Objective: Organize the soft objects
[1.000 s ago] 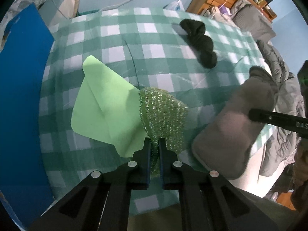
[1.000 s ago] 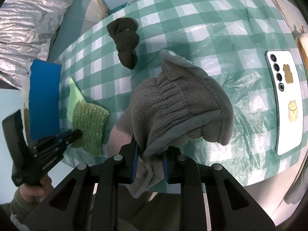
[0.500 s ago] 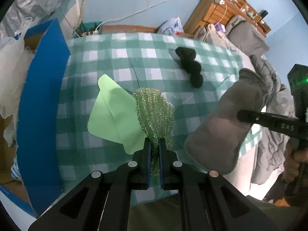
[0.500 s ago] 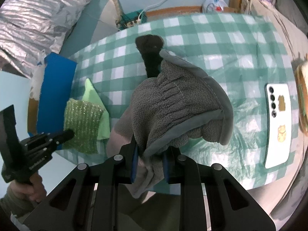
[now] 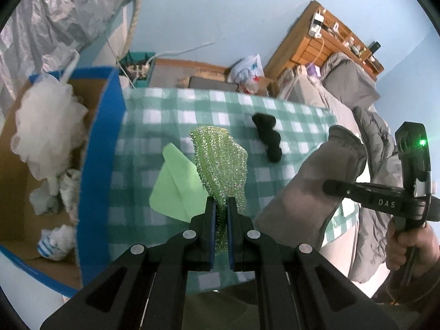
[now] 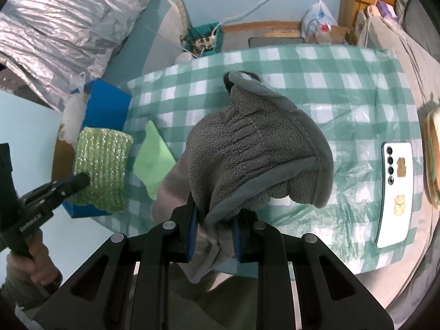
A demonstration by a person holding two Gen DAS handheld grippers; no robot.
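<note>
My left gripper is shut on a sparkly green knitted cloth and holds it in the air over the table's left side; the cloth also shows in the right wrist view. My right gripper is shut on a grey fleece glove, lifted above the table; the glove shows in the left wrist view. A light green cloth lies flat on the checked tablecloth. A black sock lies farther back. A blue cardboard box with white soft items stands at the table's left.
The table has a green-and-white checked cloth. A white phone lies on it at the right. A grey jacket hangs at the right of the table. Silver foil sheeting and a power strip are behind.
Both grippers have risen and pulled back from the table with their cloths held. The blue box and its white contents have come into the left wrist view.
</note>
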